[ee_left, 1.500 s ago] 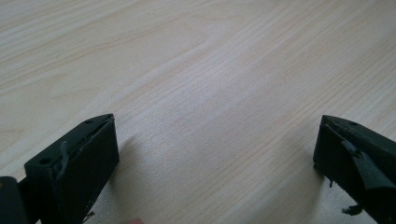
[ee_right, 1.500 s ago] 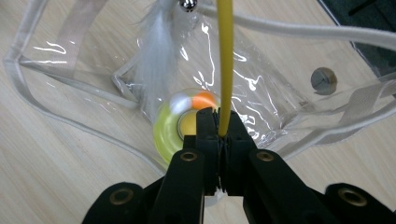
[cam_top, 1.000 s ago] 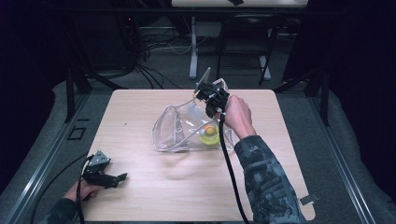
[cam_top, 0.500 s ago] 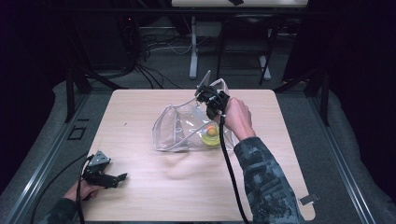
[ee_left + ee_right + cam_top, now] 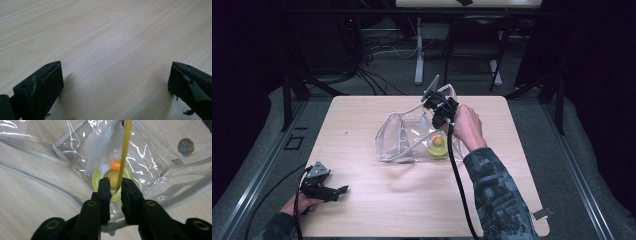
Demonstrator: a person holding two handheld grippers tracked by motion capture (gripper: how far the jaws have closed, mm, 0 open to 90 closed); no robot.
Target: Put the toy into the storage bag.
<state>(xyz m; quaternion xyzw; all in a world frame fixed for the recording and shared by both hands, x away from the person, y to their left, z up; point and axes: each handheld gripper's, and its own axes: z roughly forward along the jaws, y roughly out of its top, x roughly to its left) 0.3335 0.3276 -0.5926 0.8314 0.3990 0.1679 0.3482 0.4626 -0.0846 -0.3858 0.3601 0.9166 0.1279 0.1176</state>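
The clear plastic bag (image 5: 412, 140) looks light, floppy and slippery, best taken by its stiffer white-trimmed rim, while the right hand-held gripper (image 5: 115, 185), its jaws just parting, has a thin yellow strip (image 5: 124, 157) loose between them.

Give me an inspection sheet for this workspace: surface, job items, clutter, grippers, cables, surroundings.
Surface: pale wooden table, bare apart from the job's things.
Job's things: clear bag lying mid-table; inside it a yellow-green dish with an orange ball.
Clutter: nothing seen.
Grippers: right gripper over the bag, jaws have just been opening, a thin yellow strip running down between them. Left gripper at the table's near left corner, jaws wide, nothing between.
Cables: black cable trails from the right gripper along the sleeve; floor cables beyond the table.
Surroundings: grey floor, dark frame, white stand behind.
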